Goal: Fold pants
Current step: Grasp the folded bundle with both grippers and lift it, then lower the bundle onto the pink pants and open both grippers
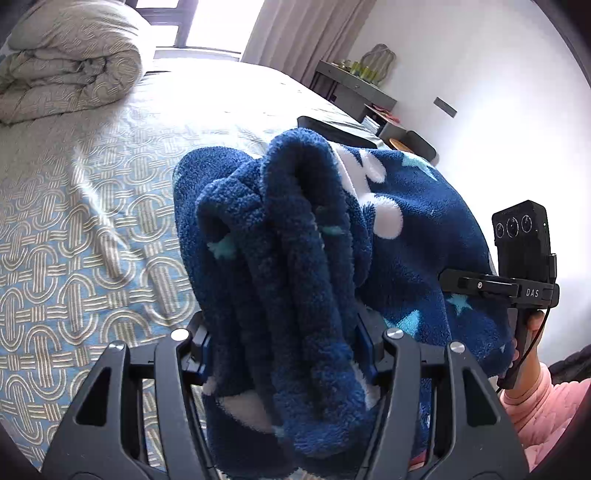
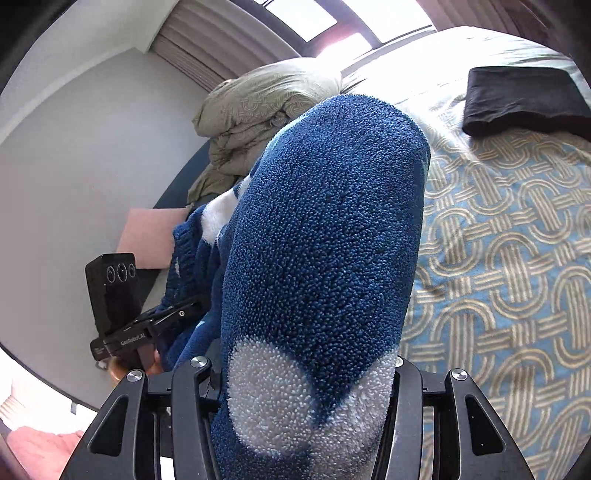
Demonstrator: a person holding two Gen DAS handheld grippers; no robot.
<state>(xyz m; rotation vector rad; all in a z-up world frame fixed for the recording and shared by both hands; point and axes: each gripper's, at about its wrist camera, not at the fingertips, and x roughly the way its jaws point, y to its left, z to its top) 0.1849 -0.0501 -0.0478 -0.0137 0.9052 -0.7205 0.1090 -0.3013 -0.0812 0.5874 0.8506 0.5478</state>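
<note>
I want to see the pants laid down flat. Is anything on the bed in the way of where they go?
Nothing visible blocks it. Both tongs grip the fuzzy blue star-patterned pants above the open patterned bedspread. The folded black cloth and the rolled beige quilt lie farther off toward the window.

A bed (image 1: 92, 206) filled the left and centre of the left wrist frame, its cover patterned in pale blue with interlocking beige loops, and a rolled beige duvet (image 1: 70, 70) sat at the upper left. Daylight poured in, hard and white, from the window (image 1: 218, 18) at top centre, with pale curtains (image 1: 295, 33) hanging just to its right. On the right of the frame ran a plain white wall (image 1: 480, 92), and a grey desk (image 1: 354, 88) stood against it at upper right, small items on top too blurred to name.
</note>
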